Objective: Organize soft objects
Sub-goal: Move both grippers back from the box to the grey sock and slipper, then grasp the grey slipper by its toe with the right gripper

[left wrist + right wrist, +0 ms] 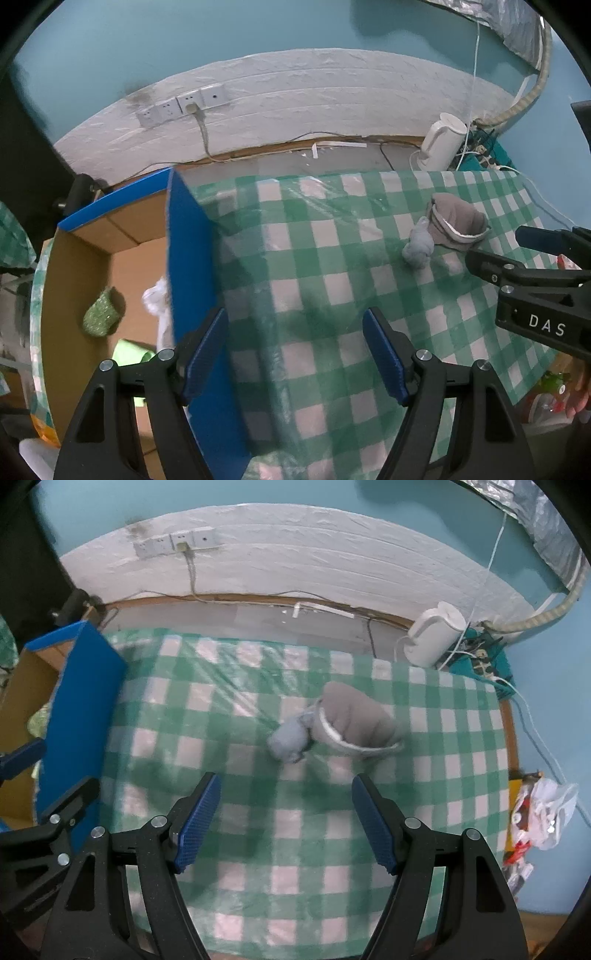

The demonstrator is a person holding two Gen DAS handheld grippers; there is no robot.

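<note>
**Both grippers open above the checked worktop**

We are holding the left gripper (pixel 293 350) over the blue wall of the cardboard box (pixel 188 266), its fingers (pixel 205 350) spread apart and gripping nothing. We are holding the right gripper (pixel 284 821) to the right of the box, above the green-checked worktop (pixel 258 849), its fingers (pixel 373 823) likewise wide open and empty. A pale blue balled sock (pixel 290 740) and a grey-brown cap (pixel 354 720) are lying touching each other on the worktop, well to the right of the box and just ahead of the right gripper. Inside the box we are seeing a green sparkly item (pixel 100 314) and a white soft item (pixel 157 299). A white kettle (pixel 434 637) is standing far right of the box, beyond the cloth.
</note>
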